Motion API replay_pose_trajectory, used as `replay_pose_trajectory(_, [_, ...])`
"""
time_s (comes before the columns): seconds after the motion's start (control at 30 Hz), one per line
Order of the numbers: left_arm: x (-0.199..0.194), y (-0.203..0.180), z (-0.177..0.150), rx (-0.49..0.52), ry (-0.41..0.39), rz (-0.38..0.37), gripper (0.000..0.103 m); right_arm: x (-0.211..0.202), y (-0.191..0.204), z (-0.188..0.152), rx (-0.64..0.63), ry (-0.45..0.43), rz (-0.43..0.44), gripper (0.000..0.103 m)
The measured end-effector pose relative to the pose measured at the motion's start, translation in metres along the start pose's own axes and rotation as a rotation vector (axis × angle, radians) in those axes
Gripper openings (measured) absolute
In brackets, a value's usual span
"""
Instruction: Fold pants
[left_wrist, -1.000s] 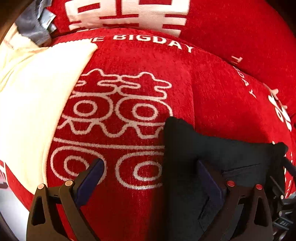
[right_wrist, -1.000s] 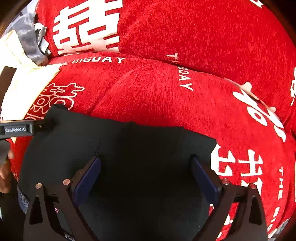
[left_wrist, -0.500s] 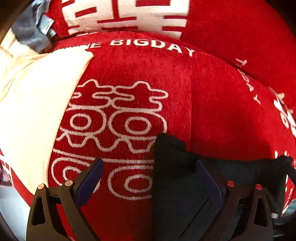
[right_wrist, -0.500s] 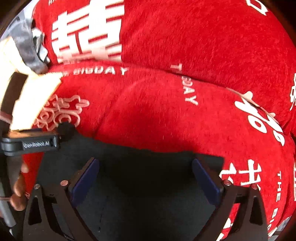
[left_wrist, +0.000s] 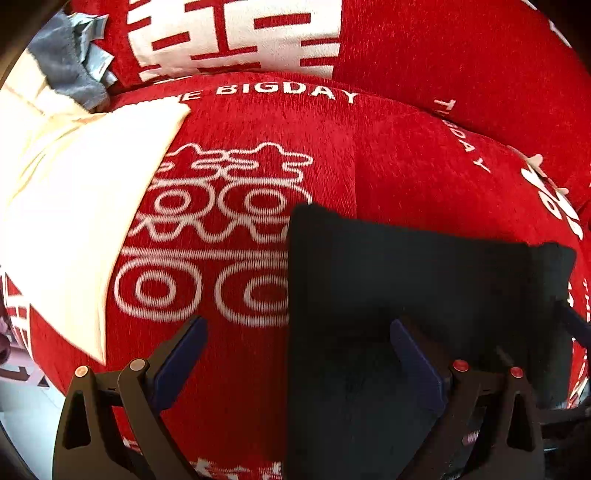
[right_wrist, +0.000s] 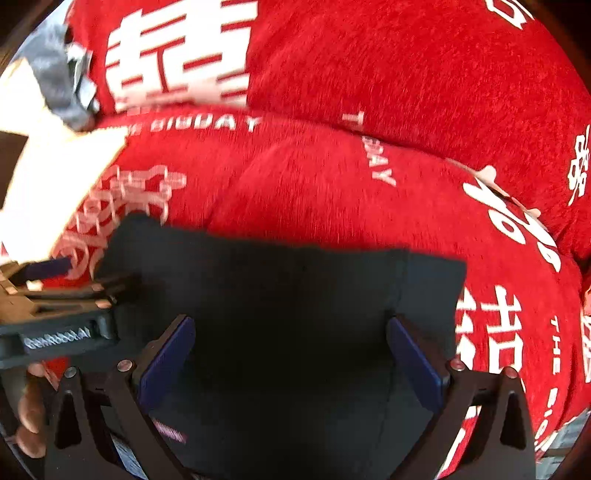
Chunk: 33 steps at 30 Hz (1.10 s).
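Pants (right_wrist: 280, 295), black and folded, lie low in frame on a red blanket (right_wrist: 332, 184); left gripper (left_wrist: 295, 354) and right gripper (right_wrist: 291, 350) both spread wide.

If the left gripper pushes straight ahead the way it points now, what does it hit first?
Probably the red cushion cover: the open left gripper straddles the left edge of the black pants, so that edge could catch too. Depth is unclear.

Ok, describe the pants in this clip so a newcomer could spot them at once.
Start from the red cover printed with white characters. The pants lie flat on its near part, under both open grippers. They are the only black cloth; the folded cream cloth and the crumpled grey one sit off to the left.
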<state>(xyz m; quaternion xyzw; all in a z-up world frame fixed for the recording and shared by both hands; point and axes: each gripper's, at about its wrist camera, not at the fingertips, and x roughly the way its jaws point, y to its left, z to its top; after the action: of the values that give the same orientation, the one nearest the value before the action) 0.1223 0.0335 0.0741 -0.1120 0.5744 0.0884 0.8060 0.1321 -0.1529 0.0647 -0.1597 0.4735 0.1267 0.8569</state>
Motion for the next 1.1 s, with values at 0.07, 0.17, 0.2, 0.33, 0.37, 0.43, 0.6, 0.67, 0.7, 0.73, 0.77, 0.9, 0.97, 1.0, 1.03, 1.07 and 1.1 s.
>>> replay_pose_trajectory(0.07, [-0.006,0.002,-0.010,0.003,-0.003,-0.006,0.100,-0.008,0.007,-0.018,-0.035,-0.021,-0.030,0.103])
replay_pose_trajectory(0.17, [-0.017,0.000,-0.030,0.016,-0.017,-0.004,0.100,-0.024,0.002,-0.040,-0.004,-0.029,0.000,0.103])
replay_pose_trajectory(0.2, [-0.020,-0.002,-0.035,0.022,-0.020,-0.005,0.100,-0.028,-0.001,-0.046,0.011,-0.022,0.014,0.103])
replay_pose_trajectory(0.33, [-0.034,-0.012,-0.053,0.055,-0.038,0.003,0.100,-0.045,-0.001,-0.067,-0.005,-0.007,-0.027,0.103])
replay_pose_trajectory(0.37, [-0.038,-0.016,-0.056,0.065,-0.050,0.015,0.100,-0.050,-0.004,-0.070,0.017,-0.008,-0.025,0.103])
replay_pose_trajectory(0.43, [-0.045,-0.022,-0.060,0.075,-0.066,0.016,0.100,-0.057,-0.010,-0.072,0.061,-0.013,-0.024,0.103])
replay_pose_trajectory(0.6, [-0.059,-0.030,-0.063,0.088,-0.095,-0.011,0.100,-0.071,-0.022,-0.071,0.103,-0.040,-0.070,0.103])
replay_pose_trajectory(0.67, [-0.064,-0.032,-0.065,0.090,-0.113,0.003,0.100,-0.072,-0.026,-0.071,0.114,-0.042,-0.070,0.103])
replay_pose_trajectory(0.7, [-0.066,-0.032,-0.066,0.087,-0.117,0.002,0.100,-0.072,-0.026,-0.071,0.122,-0.041,-0.068,0.103])
replay_pose_trajectory(0.73, [-0.067,-0.033,-0.067,0.084,-0.121,0.002,0.100,-0.071,-0.027,-0.071,0.130,-0.039,-0.065,0.103])
replay_pose_trajectory(0.77, [-0.068,-0.032,-0.068,0.076,-0.126,0.006,0.100,-0.070,-0.028,-0.072,0.136,-0.037,-0.061,0.103])
replay_pose_trajectory(0.9, [-0.066,-0.030,-0.074,0.061,-0.115,0.018,0.100,-0.066,-0.030,-0.075,0.145,-0.023,-0.060,0.103])
replay_pose_trajectory(0.97, [-0.063,-0.031,-0.075,0.071,-0.098,0.024,0.100,-0.066,-0.032,-0.076,0.147,-0.022,-0.057,0.103])
replay_pose_trajectory(1.0, [-0.062,-0.031,-0.076,0.068,-0.098,0.026,0.100,-0.065,-0.032,-0.076,0.149,-0.021,-0.056,0.103])
replay_pose_trajectory(1.03, [-0.062,-0.031,-0.076,0.065,-0.102,0.027,0.100,-0.064,-0.033,-0.076,0.149,-0.019,-0.054,0.103])
replay_pose_trajectory(1.07, [-0.062,-0.030,-0.077,0.065,-0.103,0.025,0.100,-0.063,-0.032,-0.076,0.150,-0.013,-0.052,0.103])
replay_pose_trajectory(1.1, [-0.062,-0.030,-0.077,0.068,-0.101,0.024,0.100,-0.062,-0.033,-0.076,0.151,-0.007,-0.047,0.103])
